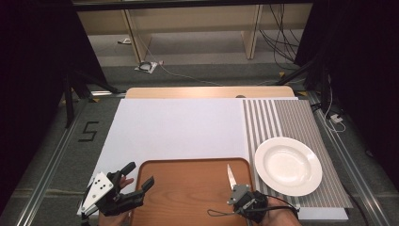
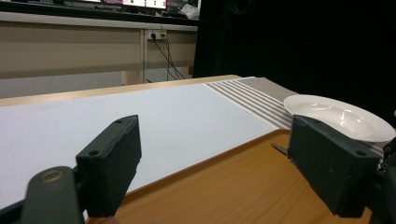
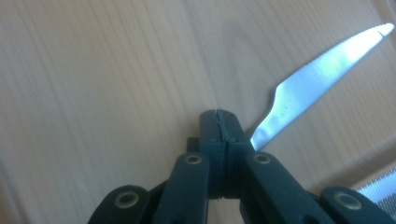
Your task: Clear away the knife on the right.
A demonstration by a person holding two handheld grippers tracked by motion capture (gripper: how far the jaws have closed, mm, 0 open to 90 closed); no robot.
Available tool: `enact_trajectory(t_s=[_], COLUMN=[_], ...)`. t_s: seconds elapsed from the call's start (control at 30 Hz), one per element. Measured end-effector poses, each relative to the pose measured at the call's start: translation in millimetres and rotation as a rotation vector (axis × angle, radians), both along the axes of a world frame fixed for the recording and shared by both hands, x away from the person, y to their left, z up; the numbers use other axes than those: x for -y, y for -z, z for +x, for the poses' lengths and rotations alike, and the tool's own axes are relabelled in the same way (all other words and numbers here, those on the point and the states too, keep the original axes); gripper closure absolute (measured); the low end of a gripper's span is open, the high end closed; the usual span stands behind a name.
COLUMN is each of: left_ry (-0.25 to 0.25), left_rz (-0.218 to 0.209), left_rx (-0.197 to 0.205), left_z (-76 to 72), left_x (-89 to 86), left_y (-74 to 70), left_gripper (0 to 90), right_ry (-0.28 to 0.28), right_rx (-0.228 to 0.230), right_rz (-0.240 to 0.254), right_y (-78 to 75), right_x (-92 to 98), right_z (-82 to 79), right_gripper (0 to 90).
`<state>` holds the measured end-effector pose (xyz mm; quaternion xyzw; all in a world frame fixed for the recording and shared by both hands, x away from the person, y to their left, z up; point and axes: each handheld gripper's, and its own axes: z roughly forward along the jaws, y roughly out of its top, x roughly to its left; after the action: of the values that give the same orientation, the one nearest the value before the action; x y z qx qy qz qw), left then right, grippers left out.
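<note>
The right gripper (image 1: 234, 187) pinches a knife (image 3: 322, 70) between its tight-shut jaws. The knife is shiny silver, with a thin blade and tiny teeth near the tip. It is over the brown wooden tray (image 1: 188, 197), near the tray's right side. The left gripper (image 1: 136, 176) is spread wide and holds nothing. A white plate (image 1: 288, 165) sits on a striped mat (image 1: 287, 120).

The left gripper (image 1: 137, 176) is black with blocky jaws, and behind them sits a grey three-cornered plate dotted with dark holes. The right gripper (image 1: 234, 189) is also black, its linkage arms carrying silver rivets behind the jaws. A thin black cable (image 1: 221, 214) trails from it.
</note>
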<state>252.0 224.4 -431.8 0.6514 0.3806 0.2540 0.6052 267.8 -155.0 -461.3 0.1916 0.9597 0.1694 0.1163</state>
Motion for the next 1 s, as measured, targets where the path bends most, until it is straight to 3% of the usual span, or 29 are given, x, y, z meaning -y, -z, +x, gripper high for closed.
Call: enact_trajectory(t_s=[0.87, 1.0], left_ry=[0.003, 0.007], left_rz=[0.003, 0.003], left_rx=[-0.004, -0.008], left_z=[0.0, 0.4], left_x=[0.3, 0.6], left_y=[0.1, 0.4], left_gripper=[17.6, 17.6], right_ry=[0.059, 0.090], right_rx=[-0.012, -0.013], right_rz=[0.007, 0.122], right_y=[-0.8, -6.6], right_x=[24.9, 30.5], right_z=[-3.1, -1.1], right_gripper=[90.0, 86.8])
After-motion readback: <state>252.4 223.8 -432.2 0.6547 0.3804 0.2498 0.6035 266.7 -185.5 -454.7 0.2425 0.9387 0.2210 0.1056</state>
